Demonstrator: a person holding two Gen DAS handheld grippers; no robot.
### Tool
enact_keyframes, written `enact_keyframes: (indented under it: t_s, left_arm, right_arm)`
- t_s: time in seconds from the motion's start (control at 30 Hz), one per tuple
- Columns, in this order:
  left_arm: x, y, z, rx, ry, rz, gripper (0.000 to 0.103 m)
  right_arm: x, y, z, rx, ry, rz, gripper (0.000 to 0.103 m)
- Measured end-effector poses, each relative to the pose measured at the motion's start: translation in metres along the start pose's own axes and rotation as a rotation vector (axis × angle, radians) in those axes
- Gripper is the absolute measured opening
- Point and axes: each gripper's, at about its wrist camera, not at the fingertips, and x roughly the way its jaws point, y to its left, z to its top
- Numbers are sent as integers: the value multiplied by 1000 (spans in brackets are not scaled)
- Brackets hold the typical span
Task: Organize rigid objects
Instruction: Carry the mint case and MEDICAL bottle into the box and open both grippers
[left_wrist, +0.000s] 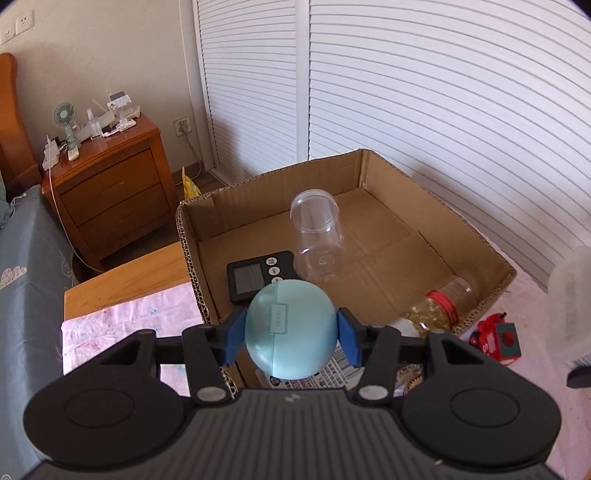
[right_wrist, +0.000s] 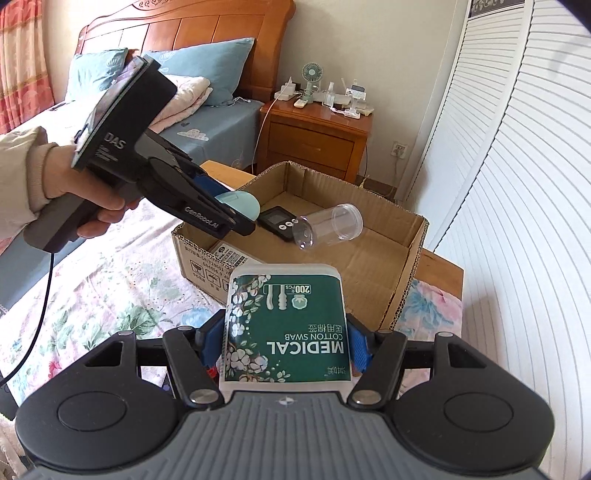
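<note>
Presently we hold the left gripper (left_wrist: 291, 332) with both blue pads pinching a pale blue egg-shaped case (left_wrist: 291, 328) across its widest part, poised over the near wall of the cardboard box (left_wrist: 476, 229). A small pale tab on the case carries lettering too faint for us to read. The right gripper (right_wrist: 286, 343) is clamped on a clear tub of cotton swabs (right_wrist: 286, 325), short of the box and above the floral cloth (right_wrist: 122, 280).

Step in hand, as we judge it: carrying both items to the box for placing. Already inside lie a clear plastic jar (left_wrist: 318, 240) on its side, a black digital timer (left_wrist: 260, 275) flat on the floor, and a red-capped jar of yellow capsules (left_wrist: 439, 306) against the right-hand wall. Next move calls for lowering the case onto bare cardboard between timer and jar before we let go, since its round body may roll; the tub follows.

Writing: tub label, upside down to us, reads "MEDICAL COTTON SWAB", "200 PCS", plus Chinese characters. In the right wrist view the left tool's body shows "DAS" and "GenRobot.AI". Box front bears printed handling symbols and text too small to read.
</note>
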Motion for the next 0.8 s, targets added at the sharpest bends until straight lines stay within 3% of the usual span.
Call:
enact_keyframes:
  t_s: [0.1, 0.13, 0.17, 0.23, 0.53, 0.8]
  left_arm:
    - [13, 3, 2, -20, -1, 24, 53]
    - [14, 5, 3, -34, -19, 42, 60]
    - [15, 6, 3, -46, -27, 50, 79]
    - [11, 8, 2, -70, -52, 86, 94]
    - [-41, 3, -22, -54, -145, 83, 101]
    - [-78, -11, -73, -70, -147, 132, 102]
  right_arm:
    - [3, -3, 1, 5, 7, -16, 69]
    - [3, -4, 2, 7, 9, -20, 69]
    - [4, -5, 2, 12, 11, -22, 69]
    - [6, -7, 3, 19, 13, -24, 69]
    - [20, -21, 17, 66, 22, -35, 69]
    - [46, -40, 40, 176, 47, -77, 69]
